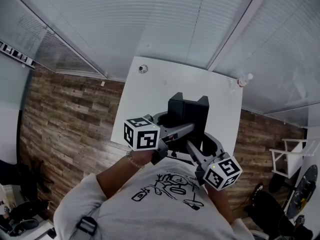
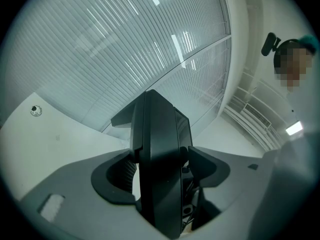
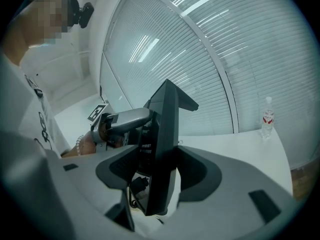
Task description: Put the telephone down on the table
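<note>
A black telephone (image 1: 189, 115) stands upright on its edge over the near part of the white table (image 1: 150, 94). My left gripper (image 1: 186, 129) comes in from the left and is shut on the telephone's lower part. From the near right, my right gripper (image 1: 192, 146) is also shut on it. In the left gripper view the telephone (image 2: 160, 169) fills the gap between the jaws. The right gripper view shows the telephone (image 3: 162, 149) clamped edge-on, with the left gripper (image 3: 125, 120) behind it. Whether the telephone touches the table cannot be told.
A small round fitting (image 1: 143, 68) lies at the table's far left corner and a small bottle (image 1: 244, 79) stands at its far right corner. Glass walls with blinds rise behind the table. Wooden floor (image 1: 65, 114) lies to the left, and white furniture (image 1: 287, 159) stands at the right.
</note>
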`<state>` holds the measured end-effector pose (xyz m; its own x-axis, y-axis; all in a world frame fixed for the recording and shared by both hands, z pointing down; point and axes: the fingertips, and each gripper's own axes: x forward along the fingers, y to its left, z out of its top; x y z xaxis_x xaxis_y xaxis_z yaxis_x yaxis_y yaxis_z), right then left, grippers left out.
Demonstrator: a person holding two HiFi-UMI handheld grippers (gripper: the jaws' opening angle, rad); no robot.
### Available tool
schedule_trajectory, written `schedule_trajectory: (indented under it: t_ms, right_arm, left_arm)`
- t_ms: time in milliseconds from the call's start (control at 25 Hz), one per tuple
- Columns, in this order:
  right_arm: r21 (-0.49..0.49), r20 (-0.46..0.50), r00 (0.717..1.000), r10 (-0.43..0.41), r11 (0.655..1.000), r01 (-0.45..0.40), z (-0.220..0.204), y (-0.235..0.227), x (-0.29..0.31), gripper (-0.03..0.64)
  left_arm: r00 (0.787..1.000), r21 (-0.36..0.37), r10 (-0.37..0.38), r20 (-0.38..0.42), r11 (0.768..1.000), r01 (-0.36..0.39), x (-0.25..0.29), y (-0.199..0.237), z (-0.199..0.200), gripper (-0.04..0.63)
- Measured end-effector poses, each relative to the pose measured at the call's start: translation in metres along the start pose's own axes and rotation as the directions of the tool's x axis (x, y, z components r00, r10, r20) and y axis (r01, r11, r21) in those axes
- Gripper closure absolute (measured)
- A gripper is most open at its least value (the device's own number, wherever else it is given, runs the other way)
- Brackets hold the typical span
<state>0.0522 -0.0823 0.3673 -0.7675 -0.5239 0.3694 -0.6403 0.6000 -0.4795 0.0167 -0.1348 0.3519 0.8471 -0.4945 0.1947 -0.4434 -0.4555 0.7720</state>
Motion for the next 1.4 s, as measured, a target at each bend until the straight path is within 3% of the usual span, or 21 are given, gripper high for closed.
schedule_trajectory:
  t_ms: [1400]
  right_arm:
    - [0.093,-0.033,0.999,-0.014,0.996,0.017,-0.051,-0.038,0.005,0.391]
  left_arm:
    - [0.997,-0.047,0.025,-0.078,0.999,-0.029,0.028,0.038,-0.048,0.270]
